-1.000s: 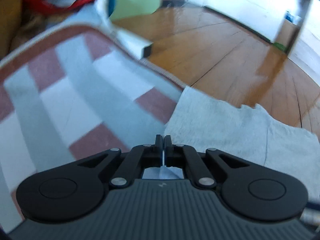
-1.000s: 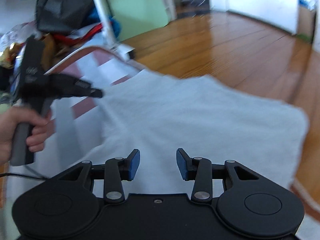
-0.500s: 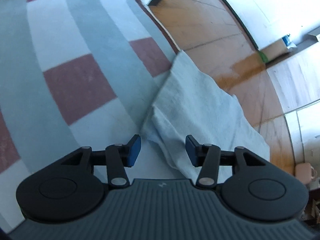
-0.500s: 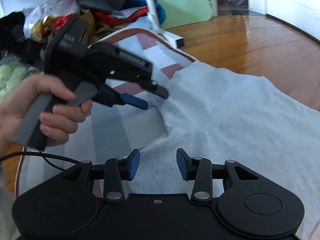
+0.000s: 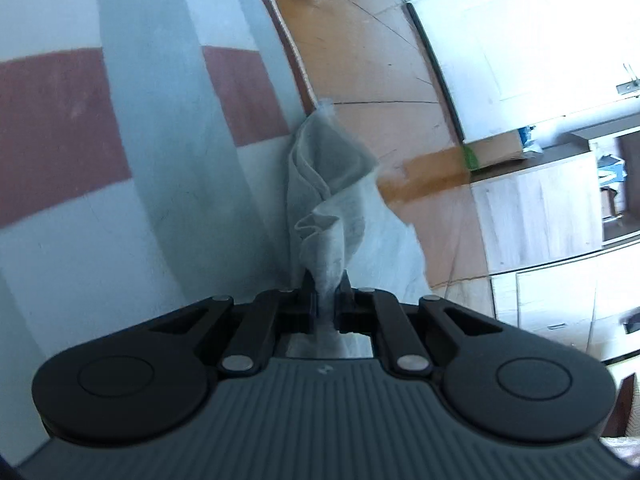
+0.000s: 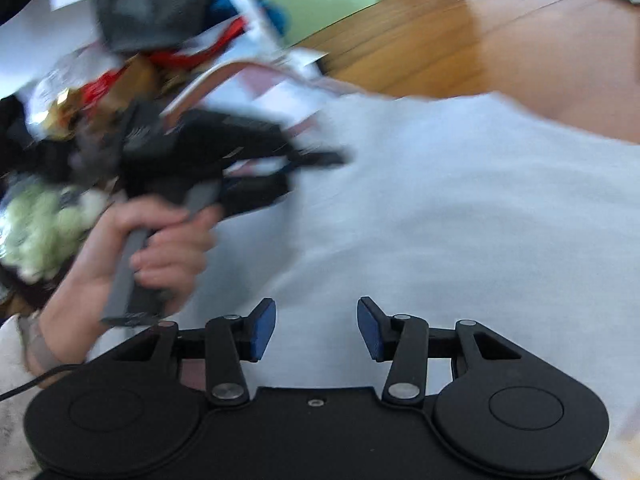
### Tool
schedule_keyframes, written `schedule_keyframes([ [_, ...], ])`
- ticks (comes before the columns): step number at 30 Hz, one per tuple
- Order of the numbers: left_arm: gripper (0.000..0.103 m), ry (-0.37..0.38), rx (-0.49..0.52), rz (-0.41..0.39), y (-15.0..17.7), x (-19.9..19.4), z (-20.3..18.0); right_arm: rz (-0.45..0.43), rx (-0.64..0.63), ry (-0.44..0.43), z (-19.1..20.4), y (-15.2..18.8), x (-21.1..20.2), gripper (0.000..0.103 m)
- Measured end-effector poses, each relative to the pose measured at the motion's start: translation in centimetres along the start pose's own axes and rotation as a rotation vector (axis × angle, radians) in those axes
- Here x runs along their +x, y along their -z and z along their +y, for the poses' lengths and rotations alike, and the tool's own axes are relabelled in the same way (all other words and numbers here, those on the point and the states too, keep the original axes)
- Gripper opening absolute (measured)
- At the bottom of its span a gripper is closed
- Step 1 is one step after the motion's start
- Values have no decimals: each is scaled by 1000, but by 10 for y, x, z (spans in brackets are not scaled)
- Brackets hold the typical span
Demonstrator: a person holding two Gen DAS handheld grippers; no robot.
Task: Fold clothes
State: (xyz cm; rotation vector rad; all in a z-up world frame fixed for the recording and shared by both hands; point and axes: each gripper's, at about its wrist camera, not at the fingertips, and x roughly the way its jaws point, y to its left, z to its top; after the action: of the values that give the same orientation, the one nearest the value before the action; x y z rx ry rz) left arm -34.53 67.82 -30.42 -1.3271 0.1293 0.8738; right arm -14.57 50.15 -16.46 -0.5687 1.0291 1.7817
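Left gripper [image 5: 326,292]: clamped on a bunched corner of the grey garment [image 5: 332,184], cloth pinched between the jaws after they just closed down onto it; fabric rising in a crumpled ridge toward 12 o'clock from the fingertips. Right gripper [image 6: 316,328]: parted, blue pads [image 6: 262,330] bare, nothing between them, jaws just widened slightly, poised over the broad flat of the same garment [image 6: 460,208]. At 9 to 10 o'clock in the right wrist view, hand [image 6: 160,248] gripping the left tool's handle, heavily blurred. Garment spread partly on the checked rug [image 5: 100,120], partly over the wooden floor [image 5: 360,60] beyond, at 1 o'clock. Farther off at 11 o'clock, a blurred heap of clutter [image 6: 92,92]; contents not identifiable. Step judged in hand: securing the first corner ahead of a fold. Next move calls for the right tool to drop onto a matching edge and close, then both corners carried across together, kept taut. Risk judged: thin pinch slipping during the lift.
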Motion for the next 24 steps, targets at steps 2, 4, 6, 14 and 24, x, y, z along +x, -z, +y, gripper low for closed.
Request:
schedule_keyframes([
  [2,7,-4,137,-49,10,-6,-29,-35,-15,98,-24,-2,-16,51],
  [4,7,7,365,-48,28,-7,-74,-58,14,177,-49,-4,-33,51],
  [6,7,13,591,-25,51,-5,-115,-74,71,215,-77,-4,-50,51],
  [14,38,-169,989,295,153,48,-149,-146,327,123,-147,-7,-62,52],
  [24,65,-195,829,275,136,-12,-117,-48,602,-126,-165,13,-46,57],
])
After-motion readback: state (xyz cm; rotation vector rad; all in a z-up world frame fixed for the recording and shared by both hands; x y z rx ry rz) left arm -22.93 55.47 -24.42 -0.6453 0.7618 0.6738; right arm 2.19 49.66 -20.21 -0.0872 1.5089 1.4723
